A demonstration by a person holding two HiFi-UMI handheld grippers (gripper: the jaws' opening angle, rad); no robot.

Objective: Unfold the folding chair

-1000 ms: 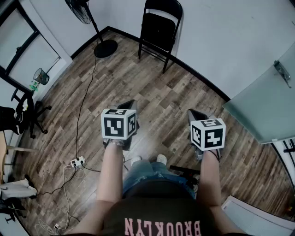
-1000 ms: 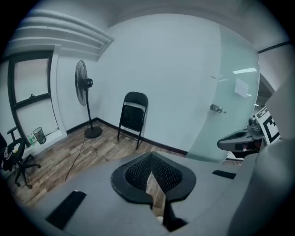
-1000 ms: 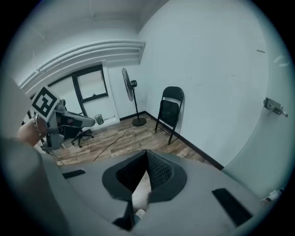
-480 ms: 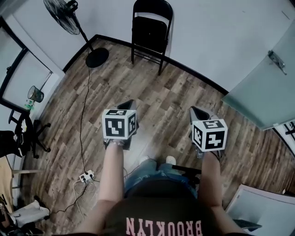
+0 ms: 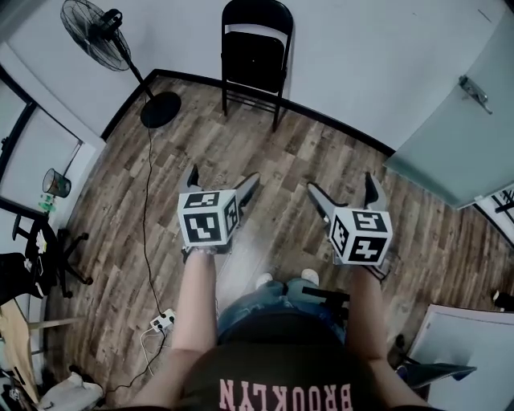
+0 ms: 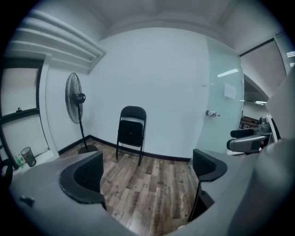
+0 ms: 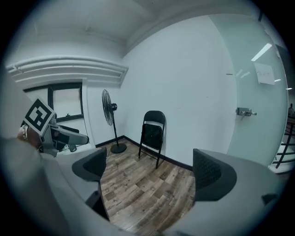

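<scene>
The white wall (image 5: 361, 56) and the wood floor (image 5: 305, 152) make up the far end of the room, with a frosted glass door (image 5: 450, 120) to the right. The folding chair (image 5: 255, 56) stands against that wall. It looks folded flat, with the seat tipped up against the back, and it is well apart from the person and both grippers. A standing fan (image 5: 90, 24) is near it on the left.

As I judge it, none of the task is done. The chair is untouched, so everything is left: cross the floor, take hold of the chair and bring the seat down.

The person's forearms (image 5: 193, 297) reach forward side by side from the body. They carry the grippers about level with each other, aimed toward the chair and tilted somewhat down. The left gripper (image 5: 223, 181) has its jaws opening, spread wide with only bare floor between them. The right gripper (image 5: 341, 186) is opening too and holds nothing. In each gripper view the chair sits far off, framed between the jaws.
</scene>
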